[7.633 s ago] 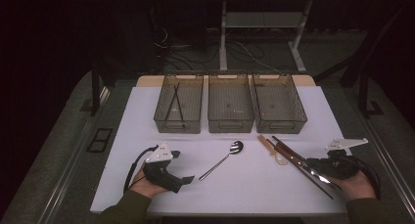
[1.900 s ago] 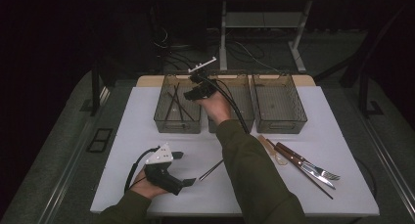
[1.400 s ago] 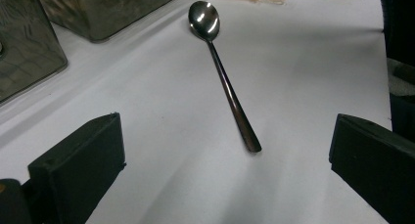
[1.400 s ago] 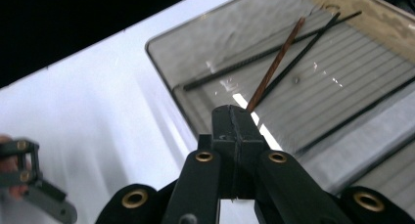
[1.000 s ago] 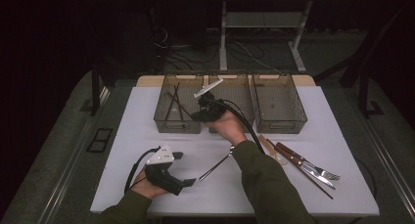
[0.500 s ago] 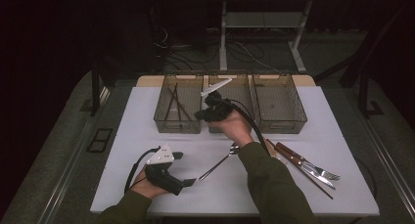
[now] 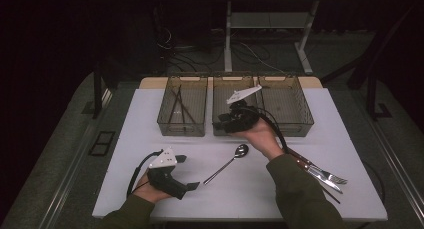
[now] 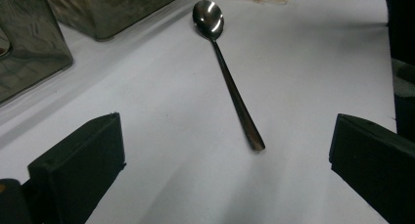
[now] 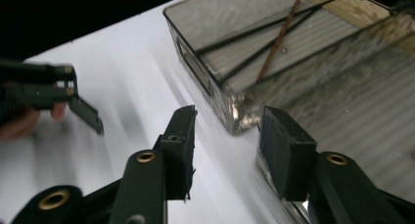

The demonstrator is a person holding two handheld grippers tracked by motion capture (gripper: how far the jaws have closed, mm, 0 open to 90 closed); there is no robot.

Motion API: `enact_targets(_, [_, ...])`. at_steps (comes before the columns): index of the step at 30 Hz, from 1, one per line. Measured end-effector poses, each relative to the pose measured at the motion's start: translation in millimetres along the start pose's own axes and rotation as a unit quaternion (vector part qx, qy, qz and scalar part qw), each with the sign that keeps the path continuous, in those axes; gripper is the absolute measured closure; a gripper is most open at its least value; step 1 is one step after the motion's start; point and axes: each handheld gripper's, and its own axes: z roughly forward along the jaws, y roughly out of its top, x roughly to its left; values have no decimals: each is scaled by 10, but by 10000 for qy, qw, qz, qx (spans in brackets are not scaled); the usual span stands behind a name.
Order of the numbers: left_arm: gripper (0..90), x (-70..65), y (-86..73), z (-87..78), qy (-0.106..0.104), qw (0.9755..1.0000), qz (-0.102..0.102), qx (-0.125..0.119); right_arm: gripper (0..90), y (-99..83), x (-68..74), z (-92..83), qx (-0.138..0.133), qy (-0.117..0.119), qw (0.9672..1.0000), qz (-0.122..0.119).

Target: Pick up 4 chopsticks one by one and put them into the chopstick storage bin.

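Hovering over the middle bin's (image 7: pixel 220 91) near wall, right gripper (image 7: pixel 226 123) had jaws just opening, nothing between them. Chopsticks (image 7: pixel 178 105) lay in the left bin (image 7: pixel 165 123). Left gripper (image 7: pixel 188 172) rested on the table (image 7: pixel 345 134), jaws spread, facing the spoon (image 7: pixel 227 162).

No readable text, label, brand, number or sign appears anywhere in these views. The three bins (image 7: pixel 182 113) carry no lettering, the spoon (image 8: pixel 230 77) shows no stamp or maker's mark along its handle or bowl, and the white table (image 7: pixel 350 139) bears no print. The grey plates atop the left gripper (image 7: pixel 186 172) and the right gripper (image 7: pixel 223 121) are plain, with nothing written on them.
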Motion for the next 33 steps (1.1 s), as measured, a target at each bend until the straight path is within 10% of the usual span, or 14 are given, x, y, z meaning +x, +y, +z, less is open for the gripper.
enact_targets(33, [0,33,-24,-20,141,9997,-201,-46,468,-1343,-108,-1023,101,-772,9959,467])
